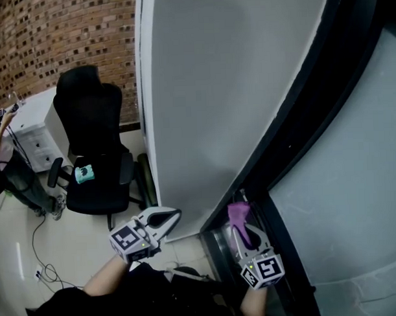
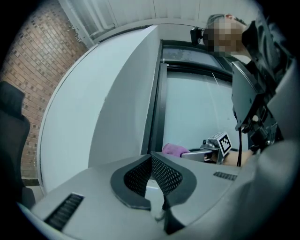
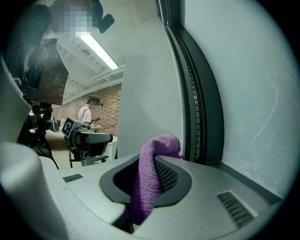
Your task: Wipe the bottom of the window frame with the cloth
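both closed; right gripper (image 3: 153,159) pinches cloth (image 3: 145,187).

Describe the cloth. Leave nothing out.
The cloth is purple, with a knitted, terry-like texture, bunched into a narrow roll. The right tongs are shut on it; it runs up between them and its rounded end pokes out past the tips, beside the dark window frame. Whether it touches the frame is unclear.
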{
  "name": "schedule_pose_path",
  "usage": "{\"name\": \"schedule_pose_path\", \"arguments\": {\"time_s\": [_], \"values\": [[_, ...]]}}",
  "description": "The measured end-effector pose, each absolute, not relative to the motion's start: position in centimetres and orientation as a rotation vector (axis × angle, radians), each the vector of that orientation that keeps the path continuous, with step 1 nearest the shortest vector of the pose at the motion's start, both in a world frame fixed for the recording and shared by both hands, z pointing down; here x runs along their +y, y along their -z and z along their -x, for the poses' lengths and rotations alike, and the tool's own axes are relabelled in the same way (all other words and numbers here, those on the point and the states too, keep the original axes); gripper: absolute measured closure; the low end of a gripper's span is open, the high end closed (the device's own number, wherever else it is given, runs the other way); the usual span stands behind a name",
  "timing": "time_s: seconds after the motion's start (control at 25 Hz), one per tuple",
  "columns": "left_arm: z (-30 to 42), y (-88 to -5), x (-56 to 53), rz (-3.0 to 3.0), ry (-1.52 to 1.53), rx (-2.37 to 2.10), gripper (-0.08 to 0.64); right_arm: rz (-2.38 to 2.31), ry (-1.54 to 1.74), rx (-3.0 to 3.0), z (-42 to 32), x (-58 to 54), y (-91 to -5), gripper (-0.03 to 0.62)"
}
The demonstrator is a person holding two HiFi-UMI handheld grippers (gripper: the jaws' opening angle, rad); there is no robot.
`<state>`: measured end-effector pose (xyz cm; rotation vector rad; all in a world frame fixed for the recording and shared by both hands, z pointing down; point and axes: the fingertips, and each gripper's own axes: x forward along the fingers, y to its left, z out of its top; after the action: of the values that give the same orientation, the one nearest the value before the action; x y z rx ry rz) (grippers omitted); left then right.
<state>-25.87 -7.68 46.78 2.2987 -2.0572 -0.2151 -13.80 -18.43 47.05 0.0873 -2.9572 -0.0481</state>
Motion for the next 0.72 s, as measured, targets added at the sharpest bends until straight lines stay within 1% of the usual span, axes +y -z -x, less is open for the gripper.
{"name": "schedule_pose_path", "arguments": {"time_s": [0.24,0.44,0.72], "values": [[25.5,-46.7,-7.5,-2.310,0.225,-2.039,0.568,-0.084,0.058,-2.936,14.2,-17.5,-47.5,0.529],[25.5,-46.9,-7.5,-2.286,0.281,-2.022,0.568,-0.065,-0.094,-2.996,13.6,-17.5,-46.9,0.529],[25.8,-46.5,-7.4,-2.293,0.278,-2.032,0.568,-0.017,-0.229,-3.039,13.9,-17.5,-45.8,0.529]]}}
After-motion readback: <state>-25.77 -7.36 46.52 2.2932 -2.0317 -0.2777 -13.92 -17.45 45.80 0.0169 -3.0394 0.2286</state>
